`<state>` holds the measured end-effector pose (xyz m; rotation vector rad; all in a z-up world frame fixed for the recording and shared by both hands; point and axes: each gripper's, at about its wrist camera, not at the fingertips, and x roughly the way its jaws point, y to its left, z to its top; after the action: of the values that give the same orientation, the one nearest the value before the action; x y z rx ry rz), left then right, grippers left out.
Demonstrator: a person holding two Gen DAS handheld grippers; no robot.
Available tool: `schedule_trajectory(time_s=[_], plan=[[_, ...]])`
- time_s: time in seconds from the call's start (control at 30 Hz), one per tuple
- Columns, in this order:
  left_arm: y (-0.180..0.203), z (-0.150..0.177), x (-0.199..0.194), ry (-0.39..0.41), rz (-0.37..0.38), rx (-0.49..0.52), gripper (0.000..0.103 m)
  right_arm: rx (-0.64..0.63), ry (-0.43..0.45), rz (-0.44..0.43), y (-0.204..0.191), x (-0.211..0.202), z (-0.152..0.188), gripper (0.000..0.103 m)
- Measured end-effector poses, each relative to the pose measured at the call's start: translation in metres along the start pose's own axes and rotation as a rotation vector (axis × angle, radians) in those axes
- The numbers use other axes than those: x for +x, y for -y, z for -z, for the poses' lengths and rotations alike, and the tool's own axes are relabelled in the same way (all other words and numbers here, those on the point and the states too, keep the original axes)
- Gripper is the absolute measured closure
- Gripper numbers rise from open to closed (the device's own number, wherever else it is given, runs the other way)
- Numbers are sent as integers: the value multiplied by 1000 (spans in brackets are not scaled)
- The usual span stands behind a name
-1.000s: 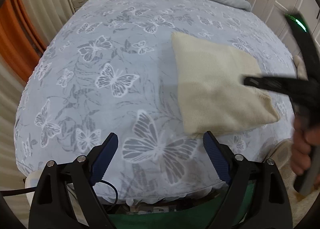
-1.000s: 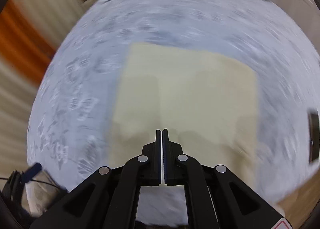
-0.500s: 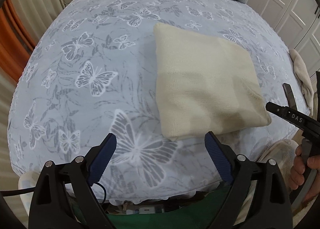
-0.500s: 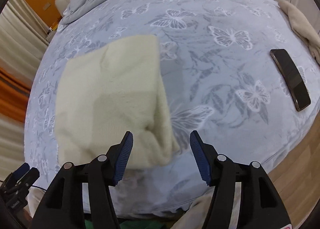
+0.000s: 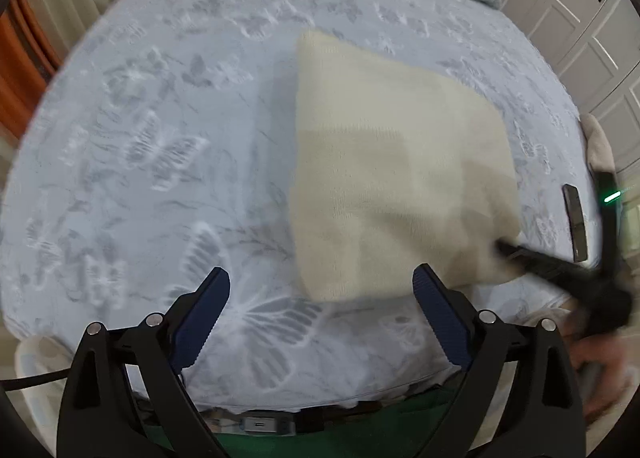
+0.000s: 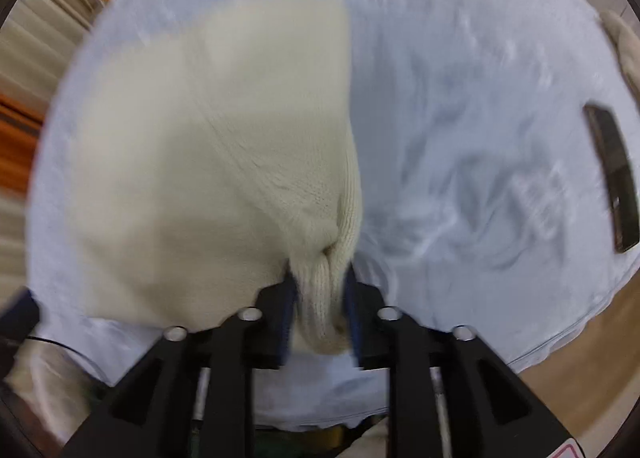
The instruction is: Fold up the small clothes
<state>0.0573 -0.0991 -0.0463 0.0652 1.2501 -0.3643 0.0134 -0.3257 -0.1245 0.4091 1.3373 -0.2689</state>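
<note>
The right gripper (image 6: 319, 290) has its jaws pinched on the near right corner of the folded cream knitted garment (image 6: 216, 145), which lies on the pale blue butterfly-print bedspread (image 5: 168, 145). The left gripper (image 5: 320, 310) hangs wide open over the bedspread, holding nothing, just short of the garment's near edge.

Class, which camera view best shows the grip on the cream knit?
The right wrist view: the right gripper is shut on a bunched corner of the cream knit, with the fabric plainly pinched between its fingers. The left wrist view shows the whole knit on the bed, but the grip itself is only a dark blur at its near right corner.
</note>
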Motion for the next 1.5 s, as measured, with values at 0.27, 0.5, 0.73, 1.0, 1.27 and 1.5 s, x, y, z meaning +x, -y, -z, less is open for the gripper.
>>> schedule_trajectory(time_s=[0.27, 0.5, 0.73, 1.0, 1.27, 1.5], plan=[[-2, -35, 35, -16, 150, -111, 7, 120, 124, -159, 19, -10, -16, 29], [-18, -50, 96, -109, 155, -229, 5, 276, -10, -431, 31, 45, -28, 10], [-33, -45, 117, -187, 318, -348, 6, 201, 35, -449, 8, 49, -41, 28], [-34, -31, 62, -179, 349, -239, 50, 170, 96, -486, 5, -3, -22, 65], [-41, 28, 58, -292, 296, -209, 35, 226, -49, -454, 8, -2, 24, 55], [-16, 8, 71, -210, 220, -108, 11, 221, -58, -386, -6, 20, 20, 43]])
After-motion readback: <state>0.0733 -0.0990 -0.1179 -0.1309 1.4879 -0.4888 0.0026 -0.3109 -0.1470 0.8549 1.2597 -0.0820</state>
